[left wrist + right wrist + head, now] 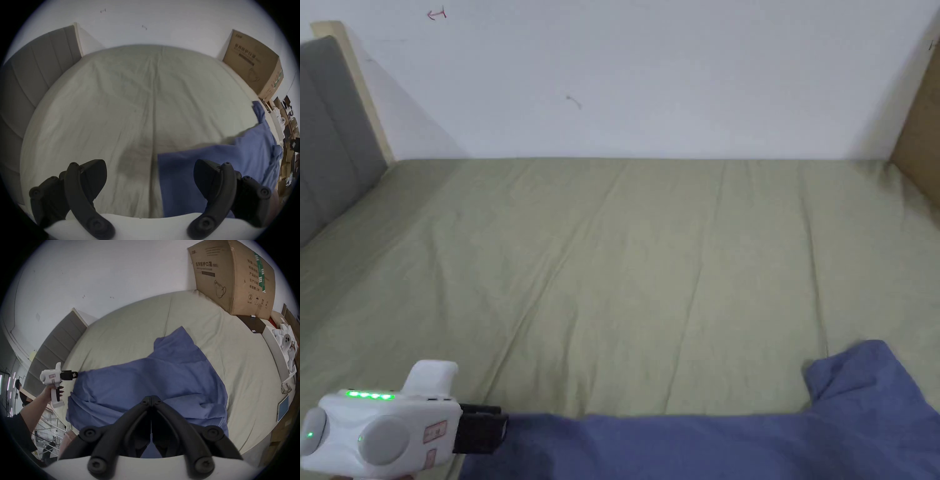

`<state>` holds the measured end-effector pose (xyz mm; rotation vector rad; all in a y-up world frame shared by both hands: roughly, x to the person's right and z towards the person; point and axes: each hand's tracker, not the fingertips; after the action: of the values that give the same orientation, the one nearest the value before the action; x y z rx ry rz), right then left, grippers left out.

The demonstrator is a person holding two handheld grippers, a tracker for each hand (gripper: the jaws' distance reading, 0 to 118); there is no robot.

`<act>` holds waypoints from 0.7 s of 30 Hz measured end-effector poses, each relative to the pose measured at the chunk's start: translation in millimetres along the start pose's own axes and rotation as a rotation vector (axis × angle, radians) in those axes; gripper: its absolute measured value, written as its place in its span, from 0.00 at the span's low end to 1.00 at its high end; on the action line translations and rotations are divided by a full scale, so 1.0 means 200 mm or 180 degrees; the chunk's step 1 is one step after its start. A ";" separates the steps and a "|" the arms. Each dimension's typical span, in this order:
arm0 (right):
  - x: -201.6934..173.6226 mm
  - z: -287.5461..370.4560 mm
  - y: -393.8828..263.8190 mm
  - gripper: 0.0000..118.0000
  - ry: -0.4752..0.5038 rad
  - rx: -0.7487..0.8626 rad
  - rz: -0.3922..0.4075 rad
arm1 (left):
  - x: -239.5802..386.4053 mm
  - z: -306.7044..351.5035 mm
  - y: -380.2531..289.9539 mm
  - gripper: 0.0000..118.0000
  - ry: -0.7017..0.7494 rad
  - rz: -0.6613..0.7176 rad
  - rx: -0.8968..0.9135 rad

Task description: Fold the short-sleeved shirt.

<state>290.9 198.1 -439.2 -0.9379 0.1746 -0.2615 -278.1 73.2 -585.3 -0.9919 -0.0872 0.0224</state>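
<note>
A blue short-sleeved shirt [737, 444] lies spread on the pale green bed sheet [650, 262], along the near edge. One sleeve [175, 340] points toward the wall. My left gripper [503, 431] is white with black jaws and hovers at the shirt's left corner. Its jaws stand wide apart in the left gripper view [150, 167], with the shirt's corner [178, 165] lying between them, untouched. In the right gripper view my right gripper [151, 396] has its jaws pressed together at the shirt's near edge [186, 405], and folds run out from the tips.
A large cardboard box [235, 277] stands at the bed's far right corner. The grey padded headboard [331, 137] rises on the left and a white wall [650, 75] runs behind. A tablet [283, 407] and a tray of white items [285, 344] sit right of the bed.
</note>
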 end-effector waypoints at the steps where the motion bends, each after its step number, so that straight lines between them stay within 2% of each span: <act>1: 0.01 -0.02 0.00 0.00 -0.0014 -0.0022 -0.0014 | -0.03 -0.05 0.06 0.94 -0.0028 0.0013 -0.0097; 2: 0.02 -0.05 0.00 0.00 -0.0021 -0.0051 -0.0046 | -0.01 -0.09 0.05 0.93 -0.0071 -0.0015 -0.0204; 4: 0.06 -0.09 0.01 0.00 -0.0028 -0.0087 -0.0132 | 0.08 -0.05 0.00 0.94 0.0165 -0.0308 0.0075; 5: 0.08 -0.11 0.03 0.00 -0.0031 -0.0102 -0.0189 | 0.11 -0.02 -0.02 0.90 0.0040 -0.0405 0.0229; 6: 0.11 -0.12 0.03 0.00 -0.0040 -0.0101 -0.0241 | 0.14 0.01 -0.04 0.79 0.0017 -0.0475 0.0309; 7: 0.13 -0.13 0.05 0.00 -0.0061 -0.0095 -0.0296 | 0.18 0.04 -0.06 0.58 0.0043 -0.0613 0.0378; 9: 0.19 -0.15 0.10 0.00 -0.0059 -0.0038 -0.0377 | 0.24 0.08 -0.09 0.26 0.0069 -0.0781 0.0380; 10: 0.23 -0.15 0.13 0.00 -0.0020 0.0038 -0.0420 | 0.25 0.08 -0.09 0.04 0.0028 -0.0791 0.0317; 12: 0.31 -0.18 0.24 0.00 0.0013 0.0210 -0.0529 | 0.24 0.10 -0.07 0.04 0.0016 -0.0743 0.0319; 14: 0.38 -0.24 0.37 0.00 -0.0153 0.0304 -0.0622 | 0.20 0.12 -0.03 0.03 -0.0159 -0.0474 0.0293; 15: 0.41 -0.28 0.43 0.01 -0.0268 0.0340 -0.0584 | 0.19 0.14 -0.02 0.03 -0.0210 -0.0379 0.0311; 16: 0.44 -0.34 0.51 0.28 -0.0271 0.0286 -0.0494 | 0.17 0.19 0.00 0.03 -0.0217 -0.0313 0.0379; 17: 0.47 -0.40 0.57 0.68 -0.0224 0.0188 -0.0413 | 0.17 0.23 0.01 0.03 -0.0207 -0.0280 0.0414; 18: 0.49 -0.47 0.63 0.98 -0.0214 -0.0033 -0.0411 | 0.15 0.27 0.02 0.03 -0.0236 -0.0225 0.0425; 19: 0.53 -0.57 0.68 0.99 -0.0184 -0.0282 -0.0431 | 0.14 0.32 0.03 0.03 -0.0291 -0.0158 0.0458; 20: 0.54 -0.64 0.73 0.99 -0.0008 -0.0318 -0.0533 | 0.13 0.35 0.03 0.03 -0.0326 -0.0131 0.0475; 21: 0.56 -0.71 0.78 0.99 -0.0205 -0.0336 -0.0507 | 0.19 0.41 0.03 0.03 -0.0336 -0.0114 0.0476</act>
<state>382.8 143.4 -652.7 -1.0654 0.0546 -0.3713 -247.3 146.9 -542.5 -0.8391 -0.1972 0.0479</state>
